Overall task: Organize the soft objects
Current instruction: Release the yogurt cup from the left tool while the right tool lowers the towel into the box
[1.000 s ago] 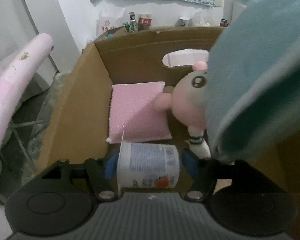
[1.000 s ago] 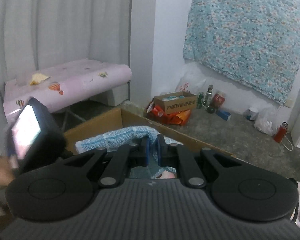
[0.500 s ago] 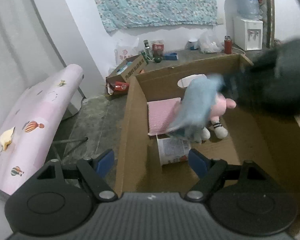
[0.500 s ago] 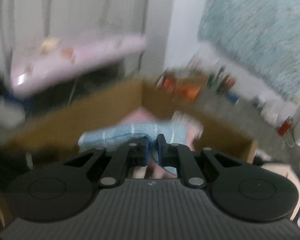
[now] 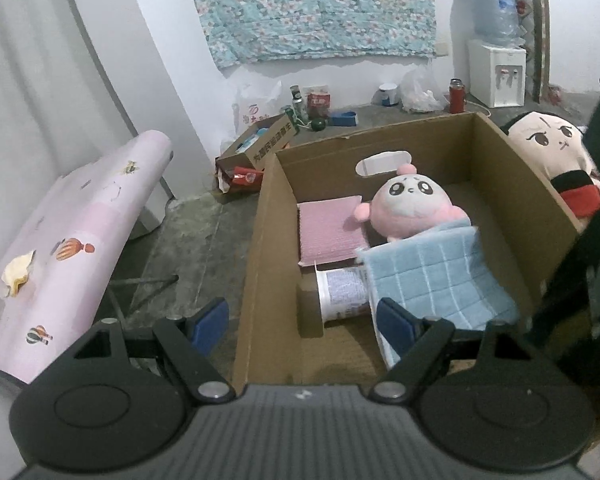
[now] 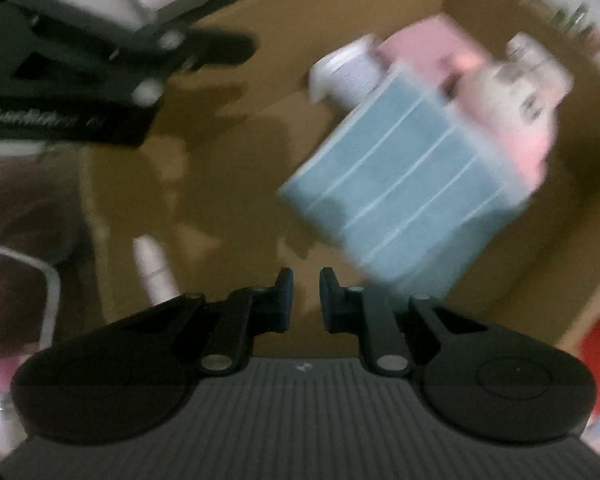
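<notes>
An open cardboard box (image 5: 260, 240) holds a pink plush (image 5: 410, 210), a folded pink cloth (image 5: 328, 232) and a white container (image 5: 342, 290) lying on its side. A blue checked towel (image 5: 432, 276) lies draped over the plush's lower part and the container's end. My left gripper (image 5: 300, 320) hangs open above the box's near left wall with nothing between its fingers. My right gripper (image 6: 305, 292) points down into the box (image 6: 340, 0). Its jaws are opening, a narrow gap between them and nothing in it. The towel (image 6: 404, 184) lies just beyond them, blurred.
A black-haired doll in red (image 5: 548, 148) leans outside the box's right wall. A pink printed table top (image 5: 80, 232) stands to the left. A small carton (image 5: 260, 148), bottles and a water dispenser (image 5: 496, 72) line the far wall. A small white object (image 6: 152, 268) lies on the box floor.
My left gripper let go of the white container and pulled back up out of the box. My right gripper tipped down into the box and released the blue towel, which now lies inside.
</notes>
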Demonstrator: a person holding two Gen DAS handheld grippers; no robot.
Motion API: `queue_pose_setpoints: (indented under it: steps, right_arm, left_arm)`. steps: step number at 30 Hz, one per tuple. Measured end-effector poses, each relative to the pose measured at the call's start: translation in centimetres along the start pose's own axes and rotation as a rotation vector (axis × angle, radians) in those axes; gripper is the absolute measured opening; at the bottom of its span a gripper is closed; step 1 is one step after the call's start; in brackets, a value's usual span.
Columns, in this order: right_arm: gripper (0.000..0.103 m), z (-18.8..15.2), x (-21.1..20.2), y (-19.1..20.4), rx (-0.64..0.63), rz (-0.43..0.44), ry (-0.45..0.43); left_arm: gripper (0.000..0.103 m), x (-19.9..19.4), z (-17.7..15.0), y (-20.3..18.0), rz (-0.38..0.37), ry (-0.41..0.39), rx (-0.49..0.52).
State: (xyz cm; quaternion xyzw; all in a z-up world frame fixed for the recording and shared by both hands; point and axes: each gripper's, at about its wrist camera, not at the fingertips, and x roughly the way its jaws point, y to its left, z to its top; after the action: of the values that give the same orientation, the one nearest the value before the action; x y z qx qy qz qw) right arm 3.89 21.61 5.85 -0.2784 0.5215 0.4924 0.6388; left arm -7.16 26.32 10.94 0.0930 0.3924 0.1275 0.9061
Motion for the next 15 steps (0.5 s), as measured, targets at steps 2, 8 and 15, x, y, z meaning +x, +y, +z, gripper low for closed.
queue_pose_setpoints:
  steps: [2, 8, 15]
  right_arm:
    - [0.016, 0.2, 0.5, 0.6, 0.005, 0.044, 0.043]
    - [0.026, 2.7, -0.8, -1.4, 0.053, -0.055, -0.036]
    - [0.027, 6.0, 4.7, -6.5, 0.193, -0.177, 0.085]
  left_arm:
    - [0.082, 0.0, 0.0, 0.2, 0.0, -0.001, -0.012]
    - [0.084, -0.3, -0.6, 0.6, -0.008, -0.011, -0.035]
    - [0.084, 0.0, -1.4, 0.7, -0.015, -0.007, -0.047]
